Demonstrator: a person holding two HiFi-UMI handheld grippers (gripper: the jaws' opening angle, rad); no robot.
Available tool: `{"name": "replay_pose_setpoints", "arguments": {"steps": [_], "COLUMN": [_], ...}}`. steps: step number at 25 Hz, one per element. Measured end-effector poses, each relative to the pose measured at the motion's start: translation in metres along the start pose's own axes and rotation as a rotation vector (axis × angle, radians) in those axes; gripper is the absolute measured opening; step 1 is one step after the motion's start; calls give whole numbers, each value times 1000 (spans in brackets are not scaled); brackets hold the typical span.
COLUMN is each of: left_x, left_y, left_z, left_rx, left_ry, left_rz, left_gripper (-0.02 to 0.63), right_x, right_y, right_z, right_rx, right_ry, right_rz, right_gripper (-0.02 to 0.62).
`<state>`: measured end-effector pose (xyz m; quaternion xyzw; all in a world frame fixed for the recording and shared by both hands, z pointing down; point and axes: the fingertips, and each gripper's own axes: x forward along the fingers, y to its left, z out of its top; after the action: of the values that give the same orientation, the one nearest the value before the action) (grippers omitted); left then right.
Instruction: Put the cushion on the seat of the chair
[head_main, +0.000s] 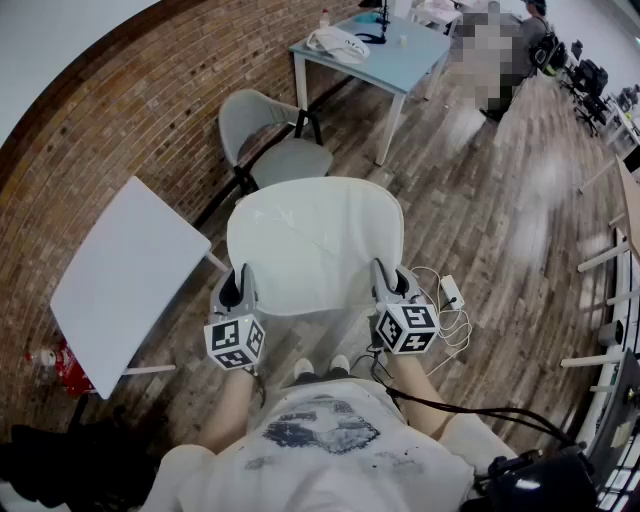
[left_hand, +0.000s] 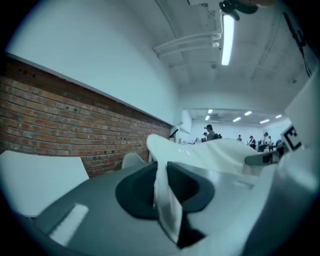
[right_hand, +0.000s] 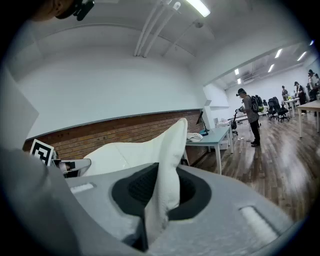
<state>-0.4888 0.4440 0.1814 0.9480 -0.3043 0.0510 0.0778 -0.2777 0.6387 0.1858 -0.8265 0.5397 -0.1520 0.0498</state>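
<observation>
Head view, with both gripper views. We see the white cushion (head_main: 315, 240) held in the air between the two grippers, spread out roughly flat above the wooden floor (head_main: 500, 200) and in front of the person.

The left gripper (head_main: 238, 287) pinches the cushion's near left corner and the right gripper (head_main: 388, 285) pinches its near right corner. In the left gripper view, the jaws are closed to a narrow gap on a thin fold of the cushion's edge. In the right gripper view, the jaws press likewise on a thicker, puffed fold of it. Each gripper also shows at the edge of the other's view.

The grey chair (head_main: 262, 125) stands beyond the cushion, beside the brick wall (head_main: 150, 100). Its seat (head_main: 292, 160) is bare, and the cushion is not yet on it. In the head view, the cushion's far edge lies just short of the seat's front.

A white table (head_main: 130, 280) stands to the left, and a pale blue table (head_main: 385, 60) stands farther back. Cables (head_main: 452, 300) lie on the floor near the right gripper.
</observation>
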Motion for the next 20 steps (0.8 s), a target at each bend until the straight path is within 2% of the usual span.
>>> {"name": "replay_pose_setpoints", "arguments": {"steps": [7, 20], "left_x": [0, 18], "left_y": [-11, -48], "left_z": [-3, -20], "left_rx": [3, -2], "left_ry": [5, 19], "left_rz": [4, 16], "left_gripper": [48, 48], "right_x": [-4, -14], "right_y": [-9, -57], "right_z": [1, -3], "right_rx": [3, 47], "right_ry": [0, -12], "right_rz": [5, 11], "right_gripper": [48, 48]}}
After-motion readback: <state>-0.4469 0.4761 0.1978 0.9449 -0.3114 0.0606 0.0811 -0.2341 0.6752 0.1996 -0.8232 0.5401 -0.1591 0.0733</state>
